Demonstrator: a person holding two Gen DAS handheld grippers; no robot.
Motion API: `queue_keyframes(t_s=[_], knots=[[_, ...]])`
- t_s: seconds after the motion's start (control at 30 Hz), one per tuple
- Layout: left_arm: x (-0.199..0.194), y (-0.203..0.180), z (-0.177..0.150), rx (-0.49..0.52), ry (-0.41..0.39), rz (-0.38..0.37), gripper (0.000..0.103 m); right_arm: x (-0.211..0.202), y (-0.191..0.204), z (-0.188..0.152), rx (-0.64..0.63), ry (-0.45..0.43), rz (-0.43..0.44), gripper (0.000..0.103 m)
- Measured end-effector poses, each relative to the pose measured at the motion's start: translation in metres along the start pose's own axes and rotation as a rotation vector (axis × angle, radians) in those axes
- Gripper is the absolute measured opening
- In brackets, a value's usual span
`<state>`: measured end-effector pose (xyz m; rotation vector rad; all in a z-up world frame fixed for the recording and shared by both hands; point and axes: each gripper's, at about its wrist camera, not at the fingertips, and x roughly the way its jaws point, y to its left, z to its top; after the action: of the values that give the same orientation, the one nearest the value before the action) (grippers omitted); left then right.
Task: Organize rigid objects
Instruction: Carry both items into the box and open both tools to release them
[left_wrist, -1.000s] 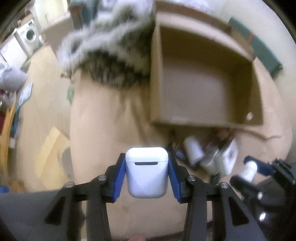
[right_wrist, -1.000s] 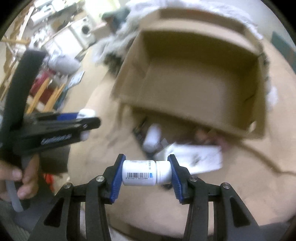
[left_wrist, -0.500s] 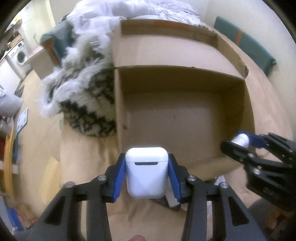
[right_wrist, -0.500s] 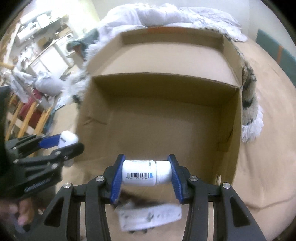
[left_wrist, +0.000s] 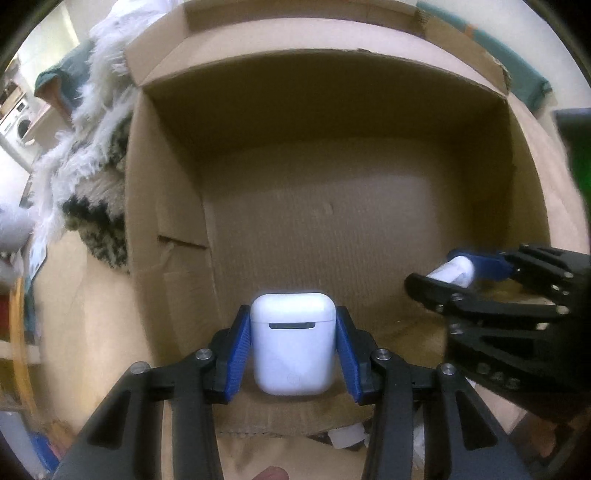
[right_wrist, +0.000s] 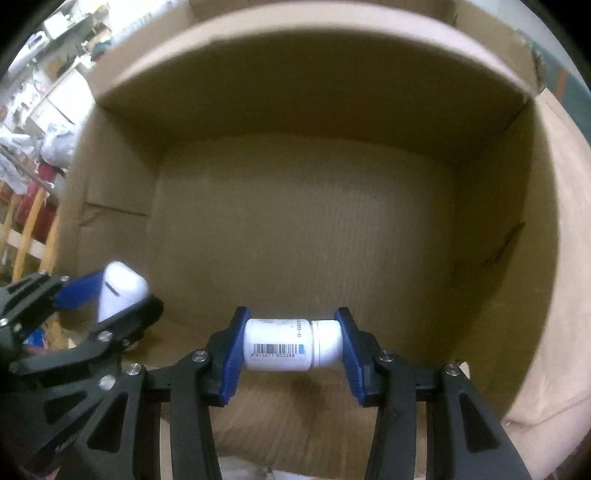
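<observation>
Jaws clamping glossy white earbud case, barcoded white pill bottle sideways

Matt corrugated cardboard box; glossy smooth plastic earbud case.

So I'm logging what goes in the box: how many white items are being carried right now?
2: a white earbud case in the left gripper, a white pill bottle in the right gripper. More may lie hidden below the box.
</observation>
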<state>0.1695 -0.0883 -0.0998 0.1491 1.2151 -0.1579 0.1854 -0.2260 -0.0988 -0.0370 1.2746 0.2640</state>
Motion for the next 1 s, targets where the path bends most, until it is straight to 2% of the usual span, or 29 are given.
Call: queue_keyframes(t_s=[0.2,0.53,0.77,0.87,0.93,1.0], knots=[[0.004,-0.003,0.003,0.032,-0.027,0.045,0.040,0.018,0.005,0.006,-0.018,0.046,-0.029,0.049],[0.008,-0.006,0.008,0.036,-0.028,0.055,0.040,0.038,0.004,0.012,-0.014,0.108,-0.041,0.049],[0.003,-0.019,-0.002,0.041,-0.033,0.058,0.040,0.041,0.009,0.019,-0.012,0.110,-0.044,0.049],[0.002,-0.019,-0.002,0.043,-0.026,0.045,0.053,0.039,0.011,0.020,0.006,0.109,-0.026,0.051],[-0.001,-0.021,-0.002,0.045,-0.037,0.073,0.063,0.039,0.007,0.020,0.017,0.108,-0.023,0.053],[-0.002,-0.021,-0.001,0.039,-0.036,0.068,0.067,0.039,0.004,0.023,0.028,0.107,-0.027,0.058]])
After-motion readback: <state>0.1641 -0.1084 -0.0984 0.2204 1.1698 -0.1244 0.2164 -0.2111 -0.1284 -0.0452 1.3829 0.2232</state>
